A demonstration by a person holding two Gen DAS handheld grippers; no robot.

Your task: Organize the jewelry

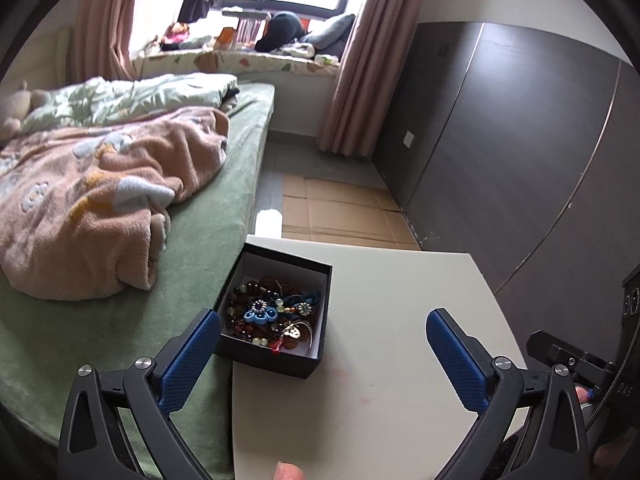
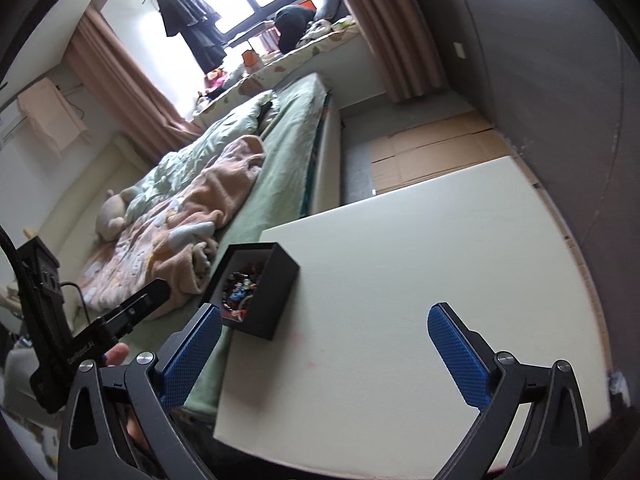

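Jewelry (image 1: 272,314) fills black box (image 1: 280,362) on white table (image 1: 400,320).

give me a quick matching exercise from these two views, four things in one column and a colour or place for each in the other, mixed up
Things:
1. jewelry box
2. fleece blanket
3. left tool pads
4. flattened cardboard

Colour or place:
A. lying on the floor beside the bed
B. black outside, white inside, at the white table's edge next to the bed
C. blue and textured
D. peach pink with a flower pattern, bunched on the green sheet

Pairs: 1-B, 2-D, 3-C, 4-A
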